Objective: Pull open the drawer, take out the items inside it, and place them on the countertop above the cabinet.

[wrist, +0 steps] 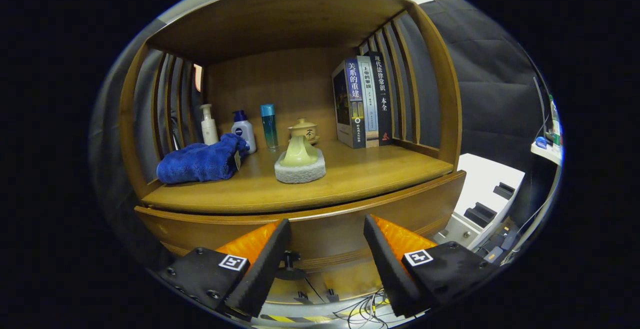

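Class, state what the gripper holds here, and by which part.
Nothing: the gripper is open, its fingers apart before the wooden drawer front, near its small dark knob.

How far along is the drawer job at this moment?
Nothing looks done: the drawer below the countertop looks shut. In hand: the gripper is open, its fingers either side of the dark knob, touching nothing. Left: pulling it open, lifting items out, placing them above.

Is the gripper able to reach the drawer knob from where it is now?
Probably yes: the gripper is open, and the dark knob sits on the drawer front just ahead, beside one finger, nothing between.
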### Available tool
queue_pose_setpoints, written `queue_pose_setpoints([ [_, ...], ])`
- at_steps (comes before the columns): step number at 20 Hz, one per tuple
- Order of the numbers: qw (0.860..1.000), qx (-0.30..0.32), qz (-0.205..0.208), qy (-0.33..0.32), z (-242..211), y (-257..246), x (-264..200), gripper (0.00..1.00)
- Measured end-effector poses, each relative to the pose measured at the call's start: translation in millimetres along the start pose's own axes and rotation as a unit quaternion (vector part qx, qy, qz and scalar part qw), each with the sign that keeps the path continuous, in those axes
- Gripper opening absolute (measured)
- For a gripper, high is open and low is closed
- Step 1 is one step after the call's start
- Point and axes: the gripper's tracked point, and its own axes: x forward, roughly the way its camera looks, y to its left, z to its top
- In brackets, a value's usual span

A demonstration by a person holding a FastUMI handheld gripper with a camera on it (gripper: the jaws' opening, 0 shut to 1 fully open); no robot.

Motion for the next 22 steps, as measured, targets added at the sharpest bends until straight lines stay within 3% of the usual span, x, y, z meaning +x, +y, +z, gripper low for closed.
queue_pose_setpoints([
  [14,0.999,-0.041,0.004,-0.030,4,10,6,0.94],
  [17,0.998,0.001,0.066,0.005,-8,30,6,0.96],
  [18,0.998,0.008,0.068,0.009,-5,29,6,0.97],
  [22,0.999,0.002,0.043,-0.023,34,20,-1,1.00],
])
